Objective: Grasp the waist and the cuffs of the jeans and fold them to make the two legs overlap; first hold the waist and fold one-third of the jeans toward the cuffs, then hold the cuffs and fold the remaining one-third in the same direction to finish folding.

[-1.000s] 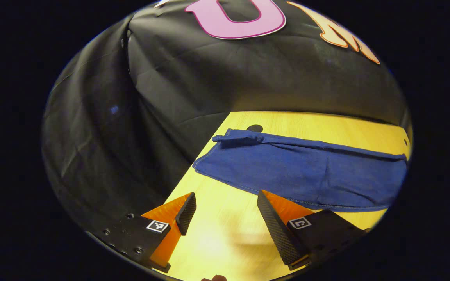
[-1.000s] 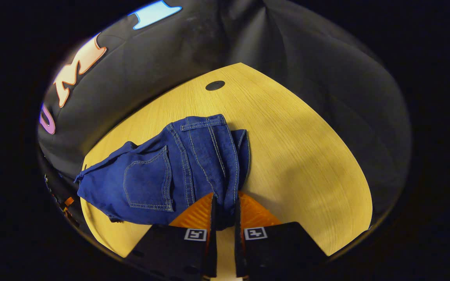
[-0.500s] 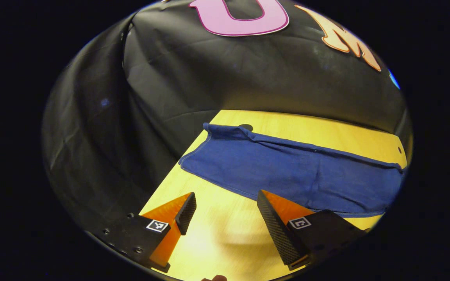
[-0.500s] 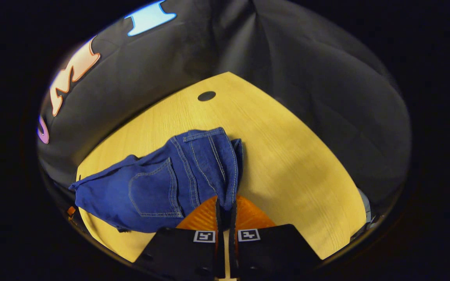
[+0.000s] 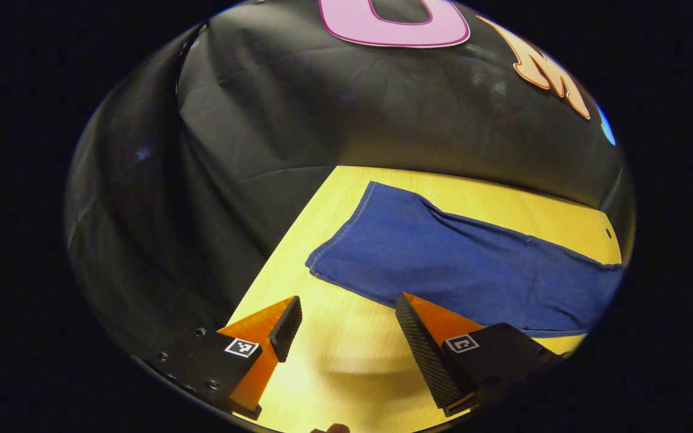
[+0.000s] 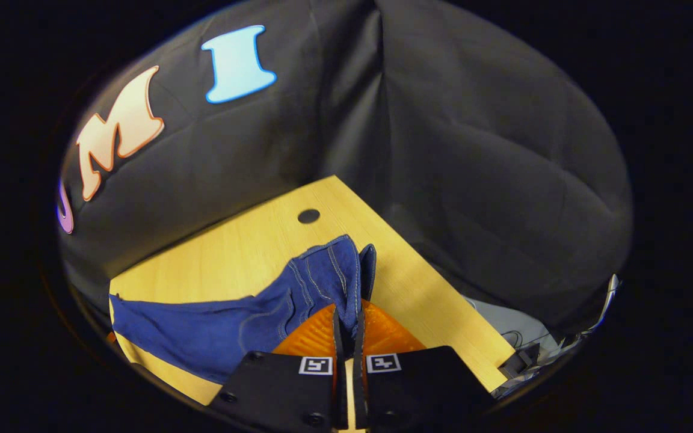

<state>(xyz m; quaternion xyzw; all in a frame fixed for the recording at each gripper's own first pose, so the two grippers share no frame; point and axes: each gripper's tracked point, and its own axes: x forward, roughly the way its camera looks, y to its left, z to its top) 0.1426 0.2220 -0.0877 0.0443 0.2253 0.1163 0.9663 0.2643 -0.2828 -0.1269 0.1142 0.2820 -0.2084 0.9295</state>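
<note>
Right gripper [image 6: 346, 328] clamped on the waist of the jeans [image 6: 322, 282]; left gripper [image 5: 343, 328] released.

In the right gripper view, both fingers pinch the waist fabric, which bunches up above the table [image 6: 232, 246] near a round hole [image 6: 308, 216]. In the left gripper view, the legs of the jeans [image 5: 443, 258] lie flat along the table [image 5: 346, 373], the cuffs [image 5: 340, 231] toward the wall; the spread fingers hold nothing, just short of the near edge of the denim.

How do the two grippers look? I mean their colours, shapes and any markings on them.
The left gripper and the right gripper are built alike: black bodies with wedge-shaped orange fingers, faced by black textured pads. Each finger block carries a small square black-and-white marker. The left gripper's body shows small screw holes.
</note>
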